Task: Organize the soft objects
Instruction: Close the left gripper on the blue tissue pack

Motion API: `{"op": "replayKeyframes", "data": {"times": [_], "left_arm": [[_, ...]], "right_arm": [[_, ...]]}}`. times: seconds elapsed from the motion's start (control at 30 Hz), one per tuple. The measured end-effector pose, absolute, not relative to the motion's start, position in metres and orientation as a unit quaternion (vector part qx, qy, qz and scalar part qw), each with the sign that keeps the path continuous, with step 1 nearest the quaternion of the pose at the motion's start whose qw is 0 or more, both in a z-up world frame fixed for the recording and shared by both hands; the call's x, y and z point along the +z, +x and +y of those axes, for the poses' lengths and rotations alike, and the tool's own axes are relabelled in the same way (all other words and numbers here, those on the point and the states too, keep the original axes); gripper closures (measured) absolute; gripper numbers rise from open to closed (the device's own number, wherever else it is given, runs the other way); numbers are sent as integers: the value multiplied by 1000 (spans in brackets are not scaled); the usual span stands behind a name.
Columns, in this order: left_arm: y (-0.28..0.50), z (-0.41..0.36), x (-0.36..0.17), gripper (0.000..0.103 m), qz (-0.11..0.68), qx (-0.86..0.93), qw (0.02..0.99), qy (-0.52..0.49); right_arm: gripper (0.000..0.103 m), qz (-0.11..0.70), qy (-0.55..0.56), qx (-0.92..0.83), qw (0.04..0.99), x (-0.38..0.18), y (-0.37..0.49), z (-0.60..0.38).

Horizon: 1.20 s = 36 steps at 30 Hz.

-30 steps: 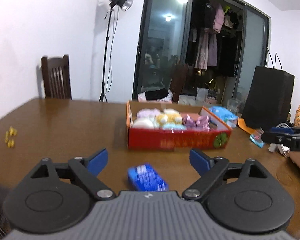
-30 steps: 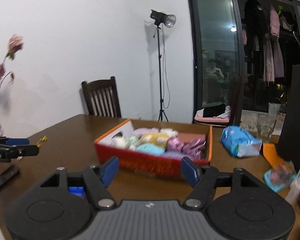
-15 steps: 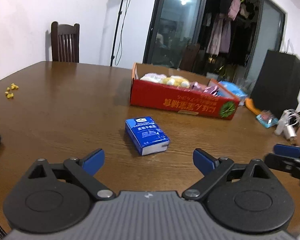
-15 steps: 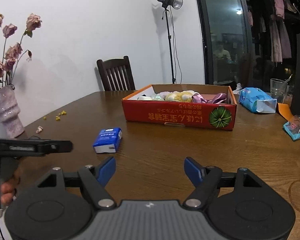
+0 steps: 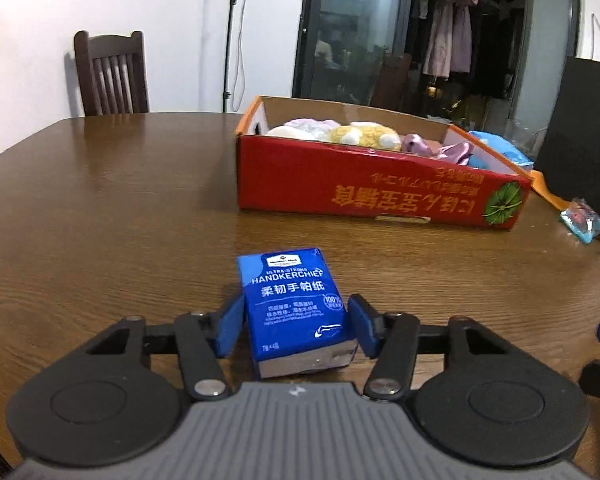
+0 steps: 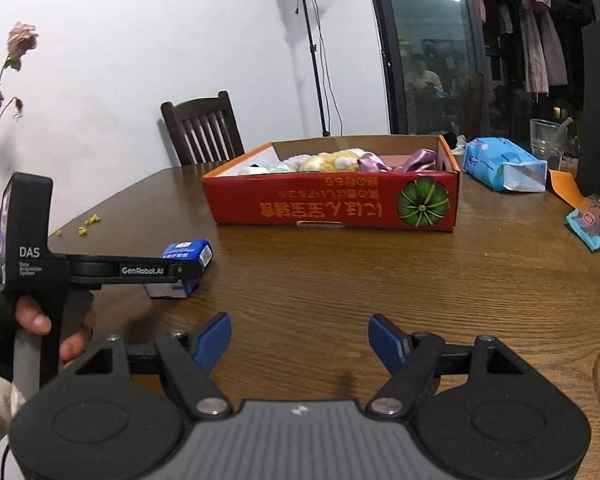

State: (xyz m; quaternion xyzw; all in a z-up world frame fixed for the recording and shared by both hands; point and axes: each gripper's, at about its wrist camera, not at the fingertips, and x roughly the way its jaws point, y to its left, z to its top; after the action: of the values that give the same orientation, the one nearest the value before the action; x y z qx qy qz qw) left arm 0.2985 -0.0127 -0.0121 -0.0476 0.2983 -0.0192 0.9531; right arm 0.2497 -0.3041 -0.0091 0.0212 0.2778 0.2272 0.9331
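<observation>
Brown wooden table [image 5: 100, 208] fills the left wrist view, with a red box [image 5: 372, 188] of soft toys at the far side. The left gripper [image 5: 296, 326] straddles a blue tissue pack [image 5: 294, 304] lying on the table; its fingers [image 5: 230, 326] stand just beside the pack's sides, and firm contact cannot be confirmed. Risk: closing off-centre may twist the pack, and hard pressure may crush the soft wrapping.

Right wrist view: the right gripper [image 6: 300, 342] hangs above bare wood, fingers wide, holding nothing. The pack [image 6: 186, 256] lies left of it, partly hidden by the left gripper's body. Risk: the pack may catch the box [image 6: 332, 200] wall during transfer if carried low.
</observation>
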Motion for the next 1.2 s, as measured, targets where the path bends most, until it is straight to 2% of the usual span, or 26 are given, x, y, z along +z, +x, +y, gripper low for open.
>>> {"op": "replayKeyframes", "data": {"times": [0.17,0.2,0.23,0.33,0.43,0.47,0.5,0.57,0.6,0.7,0.73,1.03,1.2], "left_arm": [[262,-52,-4,44,294,-226,928,-17],[254,-55,-3,39,287,-231,930,-2],[248,-54,-3,29,280,-215,935,10],[241,-27,-2,28,286,-155,945,-21],[235,1,1,33,295,-129,942,-91],[232,7,1,37,302,-133,937,-117],[231,10,0,46,314,-143,928,-142],[229,11,-3,54,337,-173,906,-189],[229,9,-7,59,346,-194,894,-206],[231,0,-16,65,360,-209,882,-221],[232,-1,-18,68,363,-210,880,-222],[242,9,-22,68,357,-190,878,-255],[243,3,-20,68,357,-186,882,-247]], "right_arm": [[28,268,41,216,938,-6,261,-317],[28,266,49,216,938,-5,264,-321],[28,264,57,220,937,-3,266,-325],[28,263,77,236,932,-1,271,-331],[28,273,83,260,923,-3,282,-328],[29,279,85,268,918,-4,286,-325],[30,284,89,283,912,-5,290,-320],[37,290,101,313,899,-11,299,-311],[45,297,106,324,892,-16,305,-307],[68,324,102,320,885,-27,315,-293],[72,330,102,322,881,-29,313,-291],[72,339,143,310,876,-25,238,-307],[71,332,165,287,884,-26,244,-314]]}}
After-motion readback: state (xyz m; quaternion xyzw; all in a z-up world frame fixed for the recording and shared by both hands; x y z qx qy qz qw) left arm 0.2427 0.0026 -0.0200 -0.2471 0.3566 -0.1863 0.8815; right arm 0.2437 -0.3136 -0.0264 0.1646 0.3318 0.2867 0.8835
